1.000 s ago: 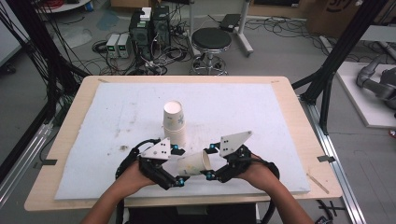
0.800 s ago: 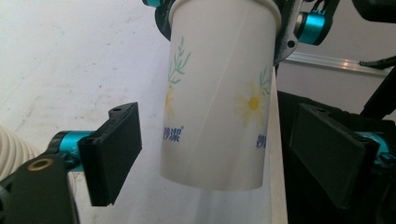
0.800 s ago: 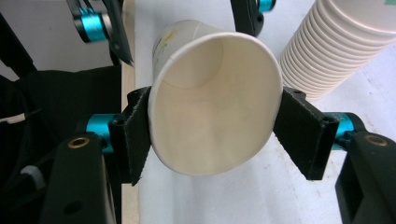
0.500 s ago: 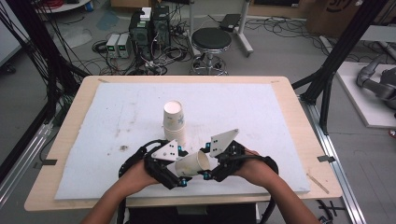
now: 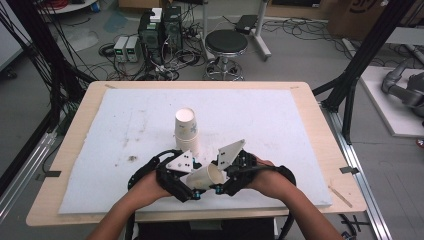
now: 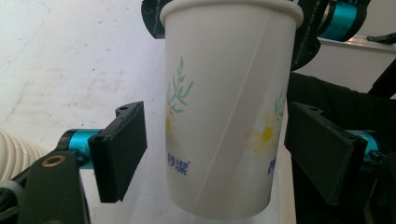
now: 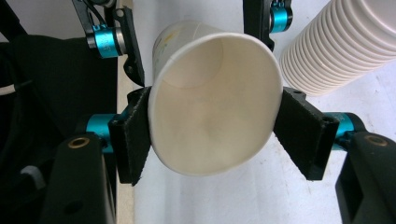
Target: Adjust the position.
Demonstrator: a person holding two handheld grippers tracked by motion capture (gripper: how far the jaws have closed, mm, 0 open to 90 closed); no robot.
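White paper cup (image 6: 224, 107) printed with green sprigs, yellow daisies, blue lettering.

I saw the white paper cup (image 5: 207, 175) with its flower print lying sideways above the bench (image 5: 300, 125), rim squeezed oval; the cup stack (image 5: 186, 131) stood upright just behind it.

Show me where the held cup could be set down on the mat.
Bare mat lies right of the cup stack toward the table's right edge, and left of the stack, though lightly stained. Crowded: the near edge, where both tongs meet at the cup, just in front of the stack.
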